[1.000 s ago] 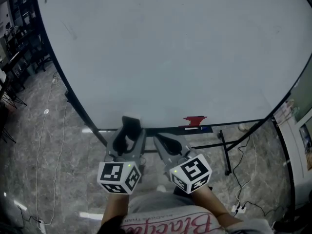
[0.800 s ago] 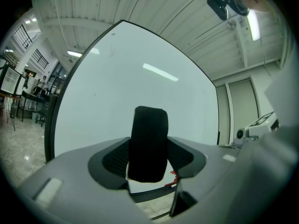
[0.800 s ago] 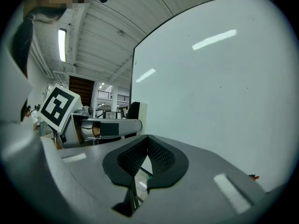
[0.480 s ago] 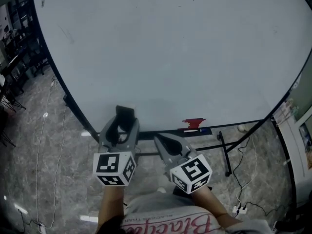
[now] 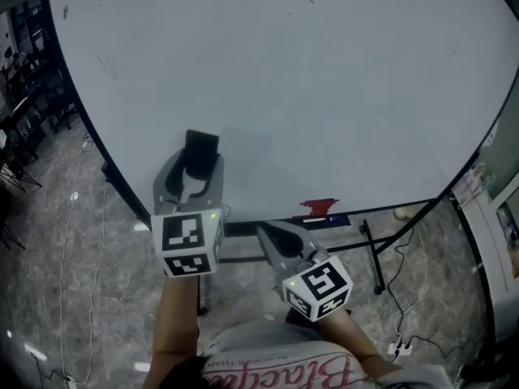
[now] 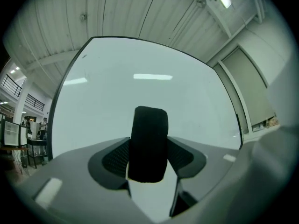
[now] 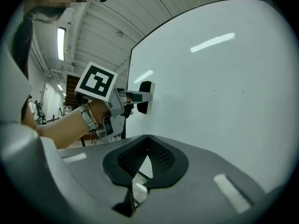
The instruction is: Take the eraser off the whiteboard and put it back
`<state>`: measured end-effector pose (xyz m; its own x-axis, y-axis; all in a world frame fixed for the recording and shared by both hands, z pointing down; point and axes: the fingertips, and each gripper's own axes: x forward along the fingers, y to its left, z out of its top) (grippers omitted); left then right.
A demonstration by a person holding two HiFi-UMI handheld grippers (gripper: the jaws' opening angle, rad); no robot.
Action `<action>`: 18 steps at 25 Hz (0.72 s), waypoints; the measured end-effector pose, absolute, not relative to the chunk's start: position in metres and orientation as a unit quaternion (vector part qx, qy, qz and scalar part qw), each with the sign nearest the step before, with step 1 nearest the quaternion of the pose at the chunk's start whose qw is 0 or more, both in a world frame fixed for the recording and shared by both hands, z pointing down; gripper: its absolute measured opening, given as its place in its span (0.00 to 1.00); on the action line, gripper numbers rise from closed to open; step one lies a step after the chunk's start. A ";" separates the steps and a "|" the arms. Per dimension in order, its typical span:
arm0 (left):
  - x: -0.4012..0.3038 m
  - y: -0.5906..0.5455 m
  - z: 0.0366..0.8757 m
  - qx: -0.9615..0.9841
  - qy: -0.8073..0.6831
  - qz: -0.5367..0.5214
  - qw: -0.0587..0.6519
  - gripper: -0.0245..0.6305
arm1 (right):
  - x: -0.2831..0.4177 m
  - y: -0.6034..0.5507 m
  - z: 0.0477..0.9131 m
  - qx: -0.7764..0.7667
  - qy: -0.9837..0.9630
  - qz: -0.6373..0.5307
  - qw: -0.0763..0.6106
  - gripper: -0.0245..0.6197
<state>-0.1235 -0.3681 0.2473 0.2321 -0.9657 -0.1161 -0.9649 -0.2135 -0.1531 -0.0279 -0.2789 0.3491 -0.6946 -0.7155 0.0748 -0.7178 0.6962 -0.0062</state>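
A large whiteboard (image 5: 308, 79) fills the head view. My left gripper (image 5: 199, 157) is shut on a black eraser (image 5: 200, 153), held up in front of the board's lower left part. In the left gripper view the eraser (image 6: 148, 143) stands upright between the jaws, with the whiteboard (image 6: 140, 92) behind it. Whether the eraser touches the board I cannot tell. My right gripper (image 5: 268, 233) hangs lower, near the board's bottom rail, jaws shut and empty. The right gripper view shows its closed jaw tips (image 7: 148, 143) and, beyond them, the left gripper (image 7: 140, 97) with the eraser (image 7: 145, 97) close to the whiteboard (image 7: 219, 78).
A red object (image 5: 319, 207) and a marker (image 5: 328, 217) lie on the tray at the board's bottom edge. The board's black stand legs (image 5: 373, 250) and cables (image 5: 397, 298) are on the marble floor. Dark furniture (image 5: 20, 112) stands at far left.
My left gripper has risen with the eraser from the bottom rail up onto the board's face. The right gripper has stayed where it was.
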 end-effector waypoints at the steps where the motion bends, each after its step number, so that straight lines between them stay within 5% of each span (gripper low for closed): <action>1: -0.120 -0.371 0.244 -0.780 0.618 -0.003 0.100 0.40 | -0.028 -0.279 0.350 0.390 -0.920 0.017 0.034 0.04; 18: -0.113 -0.405 0.232 -0.750 0.650 -0.044 0.113 0.40 | -0.030 -0.278 0.353 0.386 -0.921 0.021 0.043 0.04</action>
<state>-0.1127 -0.4047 0.2322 0.1515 -0.9852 -0.0807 -0.9653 -0.1299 -0.2264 -0.0304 -0.2782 0.3534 -0.6981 -0.7097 0.0948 -0.7133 0.7008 -0.0063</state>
